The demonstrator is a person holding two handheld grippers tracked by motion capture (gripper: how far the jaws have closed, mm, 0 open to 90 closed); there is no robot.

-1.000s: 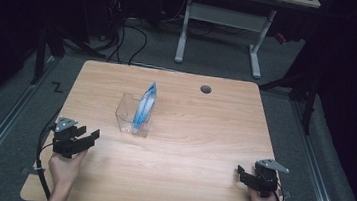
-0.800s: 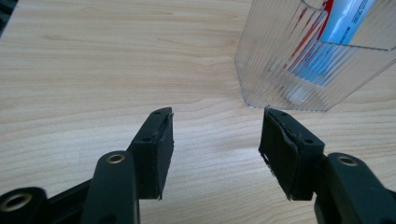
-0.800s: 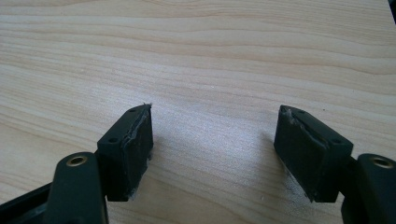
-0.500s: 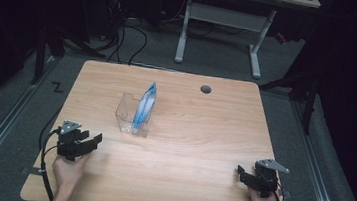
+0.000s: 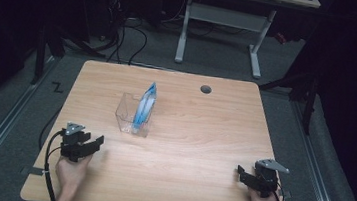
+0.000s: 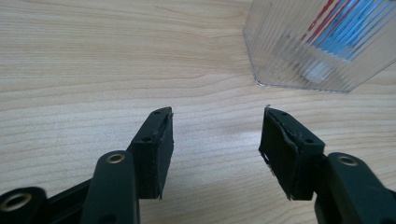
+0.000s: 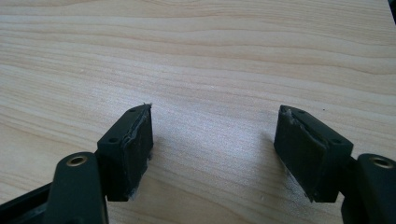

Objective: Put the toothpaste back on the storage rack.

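Nothing is gripped yet: the left gripper [image 5: 95, 141] and right gripper [image 5: 240, 173], jaws apart, rest empty; the clear ribbed plastic box [image 5: 134, 114] with the blue packet [image 5: 145, 104] waits at the left gripper's 1 o'clock.

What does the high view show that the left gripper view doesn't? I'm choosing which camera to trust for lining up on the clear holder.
High view alone: the whole wooden table, its round cable hole, the right gripper at the near right corner, both hands, and the blue packet standing tilted above the holder's rim. Left gripper view alone: the holder's ribbed wall, and the bare gap between the open jaws. Both: the clear plastic holder with its blue contents, the left gripper short of it, and the wood surface.
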